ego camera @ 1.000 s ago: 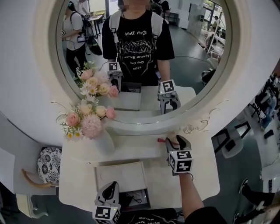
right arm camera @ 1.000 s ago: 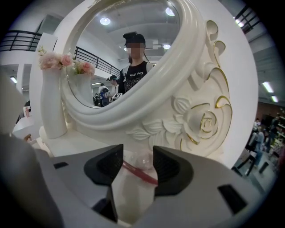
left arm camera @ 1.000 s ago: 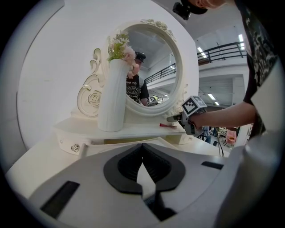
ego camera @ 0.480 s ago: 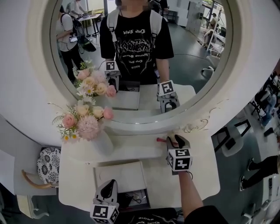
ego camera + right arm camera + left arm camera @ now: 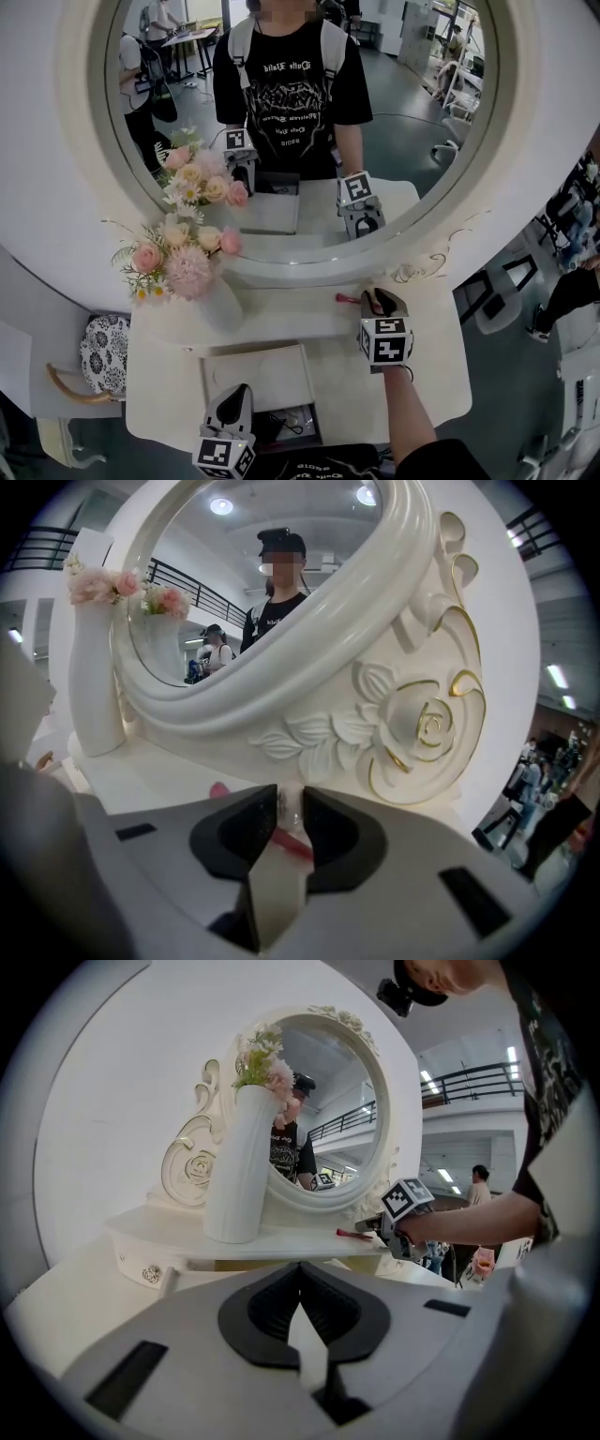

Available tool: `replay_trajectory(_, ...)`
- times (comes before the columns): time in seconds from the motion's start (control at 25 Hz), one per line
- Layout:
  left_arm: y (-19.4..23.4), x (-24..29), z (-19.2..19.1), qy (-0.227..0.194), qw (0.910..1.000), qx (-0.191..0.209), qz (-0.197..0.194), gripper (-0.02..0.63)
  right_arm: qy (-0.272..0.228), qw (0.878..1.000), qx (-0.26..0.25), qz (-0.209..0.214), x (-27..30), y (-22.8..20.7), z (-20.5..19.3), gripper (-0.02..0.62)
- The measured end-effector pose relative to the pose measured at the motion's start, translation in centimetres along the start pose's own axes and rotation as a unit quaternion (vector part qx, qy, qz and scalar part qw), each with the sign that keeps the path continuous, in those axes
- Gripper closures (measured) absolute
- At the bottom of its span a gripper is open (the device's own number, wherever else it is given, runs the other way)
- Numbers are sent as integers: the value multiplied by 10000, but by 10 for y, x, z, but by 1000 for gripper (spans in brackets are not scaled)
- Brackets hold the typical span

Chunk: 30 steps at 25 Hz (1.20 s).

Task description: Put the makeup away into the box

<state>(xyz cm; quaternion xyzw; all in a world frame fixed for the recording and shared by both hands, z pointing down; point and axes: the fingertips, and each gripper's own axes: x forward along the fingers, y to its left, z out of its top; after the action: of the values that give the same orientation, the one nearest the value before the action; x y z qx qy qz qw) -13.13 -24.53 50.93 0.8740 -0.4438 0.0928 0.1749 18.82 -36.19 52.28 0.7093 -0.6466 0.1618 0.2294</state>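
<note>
My right tool [image 5: 290, 803] is closing, and the pink makeup stick [image 5: 292, 844] is between its two jaws. The stick lies on the shelf [image 5: 281, 314] under the mirror [image 5: 412, 141], to the right of the white vase [image 5: 220, 305]. My left tool [image 5: 300, 1267] is shut tight with nothing in it. It hangs low, in front of the vase, just by the open box [image 5: 258, 373]. The box sits on the surface [image 5: 431, 375], in front of the vase too.
</note>
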Motion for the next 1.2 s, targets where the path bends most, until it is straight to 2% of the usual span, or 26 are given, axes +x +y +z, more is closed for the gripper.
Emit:
replay_trajectory(0.36, 4, -3, -2, -31, 10000, -14, 30, 591, -55, 9995, -298, -53, -3, -1, 1, 522)
replay_trajectory(1.2, 0, -8, -3, -54, 9999, 96, 30, 591, -598, 9980, -219, -10, -39, -2, 18, 525)
